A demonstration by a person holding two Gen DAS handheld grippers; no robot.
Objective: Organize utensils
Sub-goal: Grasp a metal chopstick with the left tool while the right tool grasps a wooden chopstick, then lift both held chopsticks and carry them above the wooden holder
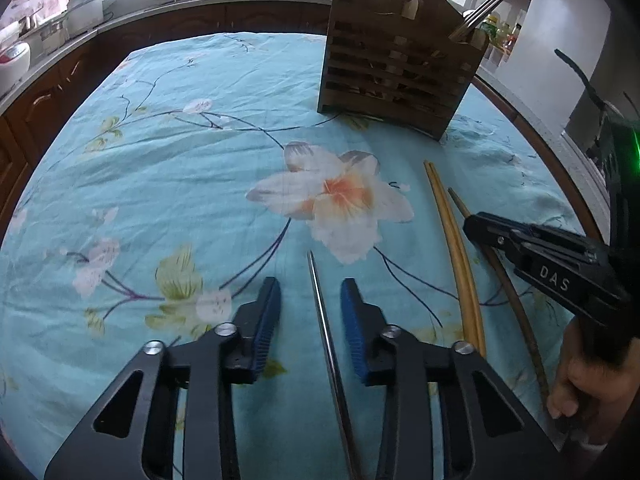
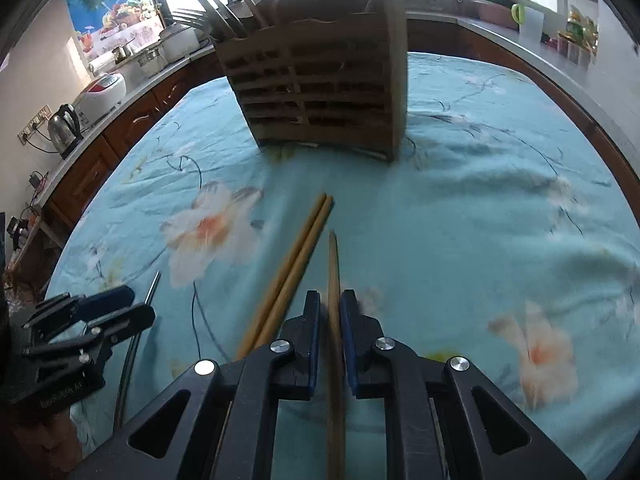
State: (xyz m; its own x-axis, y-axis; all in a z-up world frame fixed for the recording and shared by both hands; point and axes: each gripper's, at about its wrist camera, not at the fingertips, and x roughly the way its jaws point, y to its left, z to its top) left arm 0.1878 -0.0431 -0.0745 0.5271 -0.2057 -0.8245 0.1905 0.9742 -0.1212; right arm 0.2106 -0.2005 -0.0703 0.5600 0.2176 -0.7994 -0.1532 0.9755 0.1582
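Note:
A thin metal chopstick (image 1: pixel 324 332) lies on the blue floral cloth between the blue pads of my left gripper (image 1: pixel 310 284). The jaws stand apart, with a gap on each side of the stick. To its right lie a pair of yellow chopsticks (image 1: pixel 452 236) and a brown wooden chopstick (image 1: pixel 516 304). My right gripper (image 2: pixel 331 296) is shut on that brown chopstick (image 2: pixel 333 264), whose tip points toward the wooden slatted utensil holder (image 2: pixel 320 92). The yellow pair (image 2: pixel 300 256) rests just left of it. In the right wrist view my left gripper (image 2: pixel 138 305) and the metal chopstick (image 2: pixel 152 284) show at lower left.
The holder (image 1: pixel 396 60) stands at the far side of the table with forks and other utensils in it. A hand (image 1: pixel 576 384) grips the right tool. A counter with a kettle (image 2: pixel 64 124) and a rice cooker (image 2: pixel 102 88) runs behind the cloth-covered table (image 1: pixel 160 180).

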